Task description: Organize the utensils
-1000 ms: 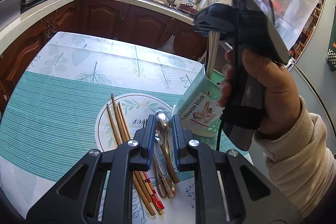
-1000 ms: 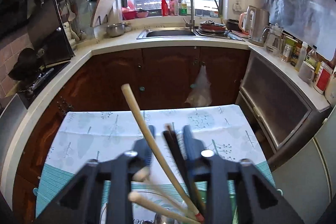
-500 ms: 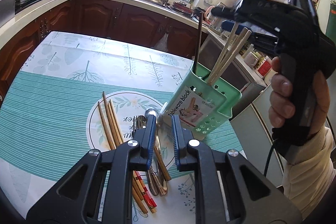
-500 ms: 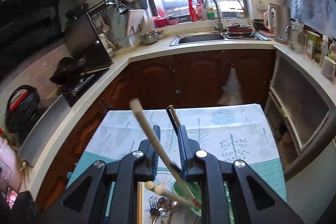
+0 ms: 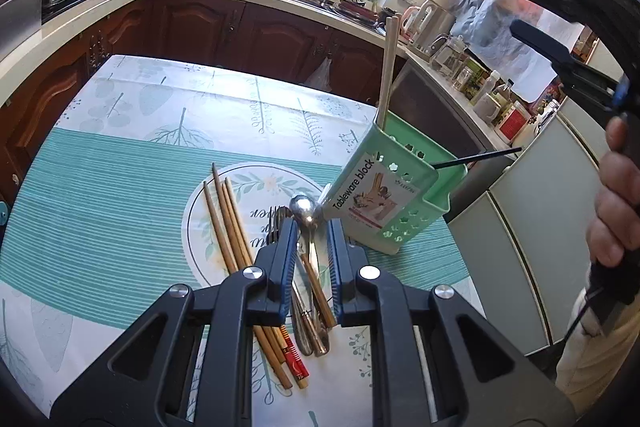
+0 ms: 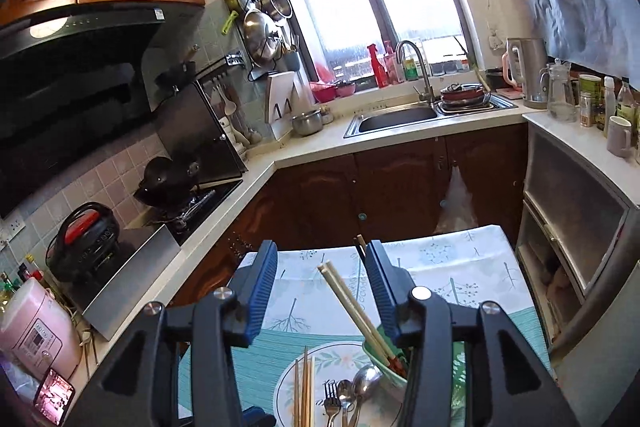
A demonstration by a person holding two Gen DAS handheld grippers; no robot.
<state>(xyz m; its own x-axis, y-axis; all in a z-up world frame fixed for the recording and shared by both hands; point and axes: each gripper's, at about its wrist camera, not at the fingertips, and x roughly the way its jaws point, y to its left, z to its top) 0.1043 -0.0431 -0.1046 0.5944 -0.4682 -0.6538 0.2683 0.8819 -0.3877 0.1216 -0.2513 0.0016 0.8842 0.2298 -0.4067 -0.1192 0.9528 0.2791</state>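
Note:
A green utensil holder (image 5: 384, 195) leans at the right rim of a round plate (image 5: 200, 227). Pale chopsticks (image 5: 387, 75) and a black chopstick (image 5: 476, 159) stand in it. Wooden chopsticks (image 5: 228, 227), a spoon (image 5: 304, 207) and a fork (image 6: 330, 399) lie on the plate. My left gripper (image 5: 312, 251) hovers over the spoon's handle; its jaws stand a narrow gap apart and grip nothing. My right gripper (image 6: 322, 287) is above the holder (image 6: 384, 367) with its jaws opening. The pale chopsticks (image 6: 348, 307) show between its fingers, untouched. In the left wrist view it appears blurred at the upper right (image 5: 560, 27).
The table carries a teal and white cloth (image 5: 100, 207). A grey cabinet (image 5: 520, 227) stands close to its right edge. Dark wooden cupboards, a counter with a sink (image 6: 396, 119) and a stove (image 6: 192, 203) run behind it. A person's hand (image 5: 616, 207) holds the right gripper.
The right gripper has lifted up and back from the holder, its jaws have widened, and it has let go of the chopsticks, which stand in the holder. The left gripper has stayed put.

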